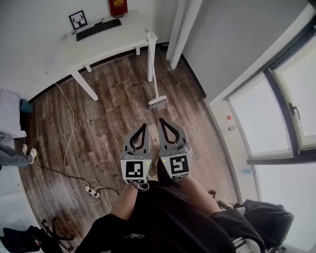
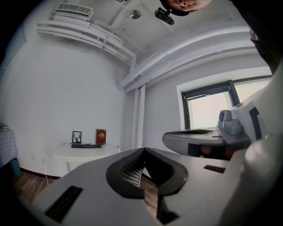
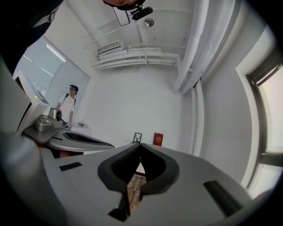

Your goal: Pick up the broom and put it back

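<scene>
A broom [image 1: 151, 66] with a white handle leans upright against the corner of a white desk [image 1: 123, 42]; its bristle head [image 1: 158, 102] rests on the wooden floor. In the head view my two grippers are held side by side, level, a short way in front of that head and apart from it. My left gripper [image 1: 144, 126] is shut with nothing between its jaws, and its tips [image 2: 144, 150] meet in the left gripper view. My right gripper [image 1: 161, 120] is shut and empty too, tips together [image 3: 140, 144] in the right gripper view.
On the desk are a keyboard [image 1: 98, 28], a framed picture [image 1: 78, 20] and a red book [image 1: 118, 7]. White pipes [image 1: 182, 29] run up the corner. A cable and power strip [image 1: 91, 190] lie on the floor at left. A window [image 1: 276, 99] fills the right. A person [image 3: 68, 103] stands far off.
</scene>
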